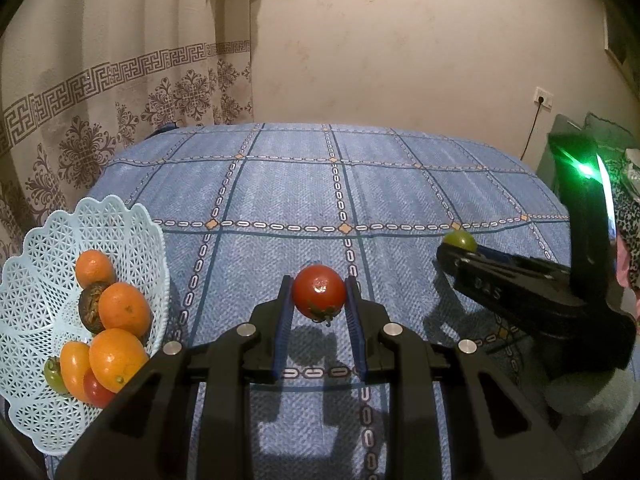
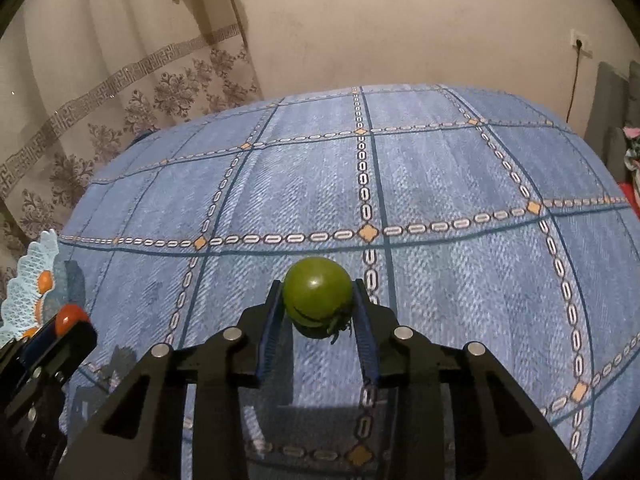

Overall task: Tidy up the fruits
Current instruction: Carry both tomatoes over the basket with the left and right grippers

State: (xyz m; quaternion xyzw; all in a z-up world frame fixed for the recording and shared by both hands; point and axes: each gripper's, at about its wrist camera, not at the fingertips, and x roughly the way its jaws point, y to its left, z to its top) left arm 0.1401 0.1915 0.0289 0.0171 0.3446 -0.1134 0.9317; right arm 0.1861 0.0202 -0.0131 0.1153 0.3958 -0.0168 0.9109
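Left wrist view shows the left gripper [image 1: 319, 294] clamped on a red tomato [image 1: 319, 291], its blue pads pressing both sides, held above a blue checked bedspread [image 1: 280, 184]. At the left edge a pale lattice basket [image 1: 132, 232] sits tilted on the bedspread, holding oranges [image 1: 124, 310], a small green fruit and a red one. The basket is near the gripper, with a strip of bare cloth between them. Right wrist view shows the right gripper [image 2: 318, 300] closed on a green tomato [image 2: 318, 294], also clear of the cloth. Ahead of both grippers the bedspread lies open up to its far edge, beside a curtain [image 1: 100, 92] and a wall [image 1: 400, 40].
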